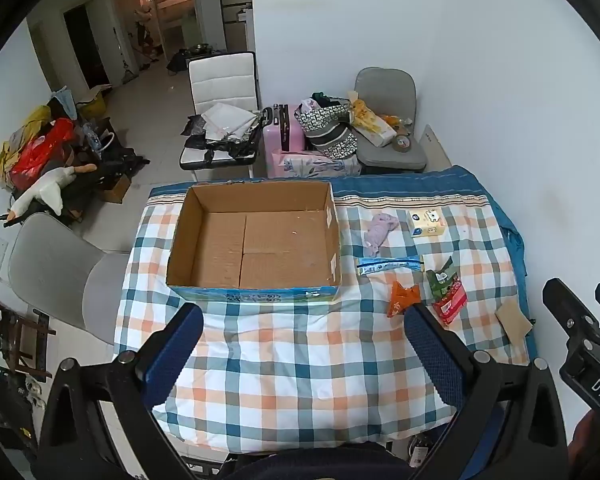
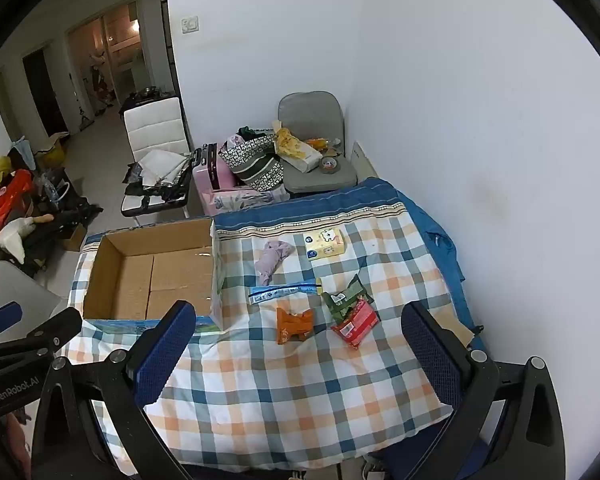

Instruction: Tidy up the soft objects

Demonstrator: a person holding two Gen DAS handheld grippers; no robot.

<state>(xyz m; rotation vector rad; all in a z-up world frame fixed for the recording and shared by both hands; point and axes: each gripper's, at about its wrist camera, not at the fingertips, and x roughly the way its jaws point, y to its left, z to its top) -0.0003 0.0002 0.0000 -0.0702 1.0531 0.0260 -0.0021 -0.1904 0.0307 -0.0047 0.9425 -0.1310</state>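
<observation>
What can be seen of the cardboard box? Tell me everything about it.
The cardboard box is an open, shallow, rectangular carton of plain brown corrugated board. Its outer front wall carries blue and green printing. The bottom is made of folded flaps whose seams show, and nothing lies inside. It sits upright and flat on the checked cloth, at the table's far left, left of the loose items. Neither claw touches it.

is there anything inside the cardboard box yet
No, the cardboard box shows only its bare brown bottom, while the packets and the purple cloth lie on the checked blanket beside it.
</observation>
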